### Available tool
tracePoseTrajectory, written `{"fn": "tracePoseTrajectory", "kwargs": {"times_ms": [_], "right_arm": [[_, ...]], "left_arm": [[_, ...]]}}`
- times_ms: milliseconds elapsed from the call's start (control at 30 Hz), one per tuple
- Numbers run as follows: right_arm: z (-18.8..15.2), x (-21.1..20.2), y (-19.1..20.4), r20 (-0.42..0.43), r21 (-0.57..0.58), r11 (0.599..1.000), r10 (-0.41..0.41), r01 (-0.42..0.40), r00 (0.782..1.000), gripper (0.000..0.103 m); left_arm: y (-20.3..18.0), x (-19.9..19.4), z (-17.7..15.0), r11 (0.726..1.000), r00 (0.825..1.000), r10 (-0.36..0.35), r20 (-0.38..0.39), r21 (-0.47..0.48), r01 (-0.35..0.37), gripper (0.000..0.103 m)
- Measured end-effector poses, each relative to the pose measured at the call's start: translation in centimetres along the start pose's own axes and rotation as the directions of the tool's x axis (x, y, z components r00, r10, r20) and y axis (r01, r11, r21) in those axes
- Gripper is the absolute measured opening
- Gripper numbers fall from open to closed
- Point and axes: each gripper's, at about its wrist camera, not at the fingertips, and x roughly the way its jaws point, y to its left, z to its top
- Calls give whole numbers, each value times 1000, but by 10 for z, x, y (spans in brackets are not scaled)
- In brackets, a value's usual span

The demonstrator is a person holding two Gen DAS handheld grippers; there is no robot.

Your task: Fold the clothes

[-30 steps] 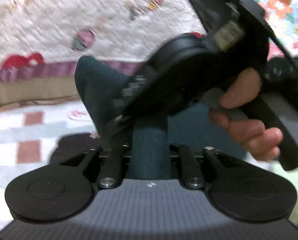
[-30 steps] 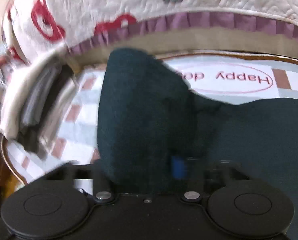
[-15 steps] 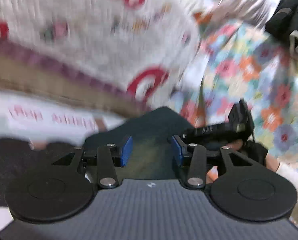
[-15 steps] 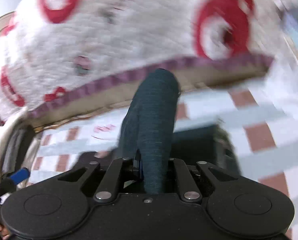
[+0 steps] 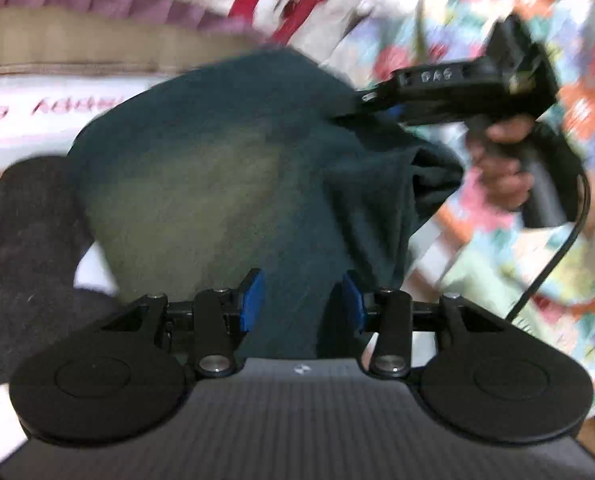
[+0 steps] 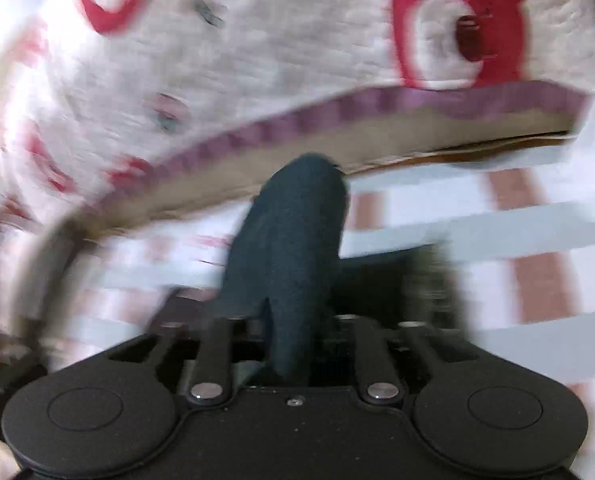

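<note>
Dark teal knitted garment [image 5: 233, 168] draped up between both sets of fingers, over a checked white, grey and brick-red sheet [image 6: 537, 240].

Left gripper [image 5: 301, 304]: blue pads [image 5: 253, 300] spread, cloth lying between them, no visible pinch. Right gripper [image 6: 293, 344]: jaws opening, a fold of the teal cloth standing between them; pads hidden behind cloth and dark linkage, contact impossible to judge. In the left view, tip buried in the garment's far right edge, handle in a hand [image 5: 501, 168]. Much blurred by motion. Beyond the fingers, close, a white quilt with red prints and a purple frill [image 6: 337, 40]; to the right, floral fabric [image 5: 477, 12]. Left of the pads, a dark grey shape [image 5: 25, 240], unidentifiable.
</note>
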Motion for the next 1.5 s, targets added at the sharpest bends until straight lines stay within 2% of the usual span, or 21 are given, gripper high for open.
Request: {"fn": "tracePoseTrajectory", "kwargs": {"times_ms": [67, 133, 267, 400, 500, 667, 733, 767, 800, 833, 900, 1000, 1067, 1100, 1133, 1200, 1267, 1333, 1400, 1467, 1500], "right_arm": [[-7, -6, 2, 22, 17, 975, -222, 221, 975, 41], [-22, -24, 8, 90, 29, 950, -312, 310, 946, 41], [-83, -66, 20, 224, 45, 951, -308, 306, 925, 43], [-143, -78, 31, 194, -104, 903, -392, 416, 899, 43], [-156, -74, 30, 173, -133, 895, -402, 426, 899, 44], [-143, -48, 25, 152, -84, 900, -412, 427, 898, 49], [-137, -37, 26, 180, -79, 883, -444, 463, 878, 59], [-135, -31, 26, 197, -76, 871, -465, 486, 863, 59], [-135, -27, 26, 225, -70, 840, -512, 538, 829, 58], [-135, -32, 26, 248, -46, 836, -521, 547, 817, 42], [-136, -41, 28, 291, 4, 828, -538, 561, 791, 23], [-146, -49, 26, 329, 22, 801, -571, 598, 752, 23], [-150, -41, 0, 256, 95, 829, -556, 551, 791, 24], [-153, -40, -13, 233, 151, 846, -533, 511, 814, 27], [-155, -41, -21, 228, 192, 856, -515, 481, 826, 28], [-158, -43, -25, 230, 213, 866, -494, 452, 838, 30], [-156, -43, -27, 221, 204, 875, -479, 440, 850, 32], [-159, -47, -34, 215, 237, 880, -461, 411, 861, 47], [-165, -56, -41, 207, 296, 878, -443, 375, 872, 52], [-171, -65, -37, 196, 310, 869, -455, 385, 868, 52], [-171, -67, -30, 187, 295, 861, -478, 415, 858, 51]], "left_arm": [[9, -1, -5, 999, 1000, 2, 1, -45, -2, 43], [17, -4, -10, 995, 1000, -8, 9, -100, 9, 43], [19, -4, -10, 993, 1000, 1, 14, -115, 1, 43], [15, -3, -7, 995, 1000, 20, 11, -101, -19, 43], [13, -1, -5, 996, 1000, 28, 8, -89, -28, 43], [17, -3, -10, 995, 999, 32, 12, -94, -30, 43], [19, -3, -11, 995, 999, 34, 14, -98, -32, 43], [19, -4, -11, 994, 999, 33, 13, -102, -32, 43], [20, -5, -12, 994, 999, 34, 12, -104, -33, 43], [21, -6, -12, 994, 999, 37, 11, -99, -36, 43], [24, -10, -14, 995, 999, 54, 7, -88, -53, 43], [35, -11, -17, 990, 994, 104, -24, -94, -106, 42], [42, -14, -18, 983, 990, 134, -43, -120, -138, 46], [44, -16, -17, 980, 988, 150, -47, -123, -155, 44], [41, -20, -14, 982, 987, 160, -32, -101, -162, 44], [30, -30, -5, 990, 991, 132, 19, -52, -131, 44], [15, -36, 6, 998, 995, 63, 77, -21, -62, 44], [-4, -34, 15, 1000, 993, 4, 116, 30, -8, 44], [-19, -20, 23, 997, 993, -52, 104, 59, 46, 44], [-27, 3, 23, 994, 993, -100, 55, 47, 98, 44], [-28, 18, 21, 993, 993, -114, 11, 31, 114, 44]]}}
